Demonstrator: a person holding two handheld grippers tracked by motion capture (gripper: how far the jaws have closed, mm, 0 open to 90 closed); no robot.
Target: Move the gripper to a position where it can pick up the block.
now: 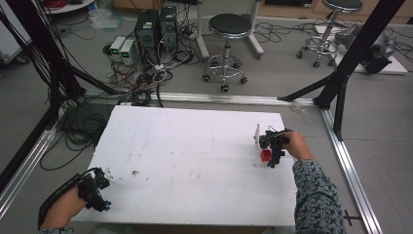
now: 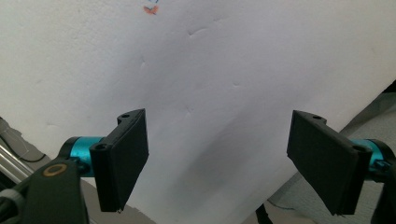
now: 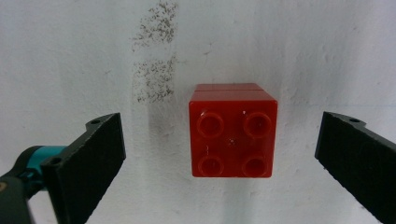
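Red block (image 3: pixel 232 132), four studs: flanked untouched by wide-spread right gripper (image 3: pixel 219 163). Left gripper (image 2: pixel 217 163): held wide apart, empty, at table (image 1: pixel 195 146) edge.

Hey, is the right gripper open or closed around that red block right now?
Open. In the right gripper view the right gripper has its black jaws spread wide, white table showing between each and the red block.

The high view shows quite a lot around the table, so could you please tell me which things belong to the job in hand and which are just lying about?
Likely in the job:
- red block, between the open jaws
- right gripper, above the block
- white table

Just lying about:
- left gripper, open, idle at the table's near edge
- stools
- computer boxes and floor cables
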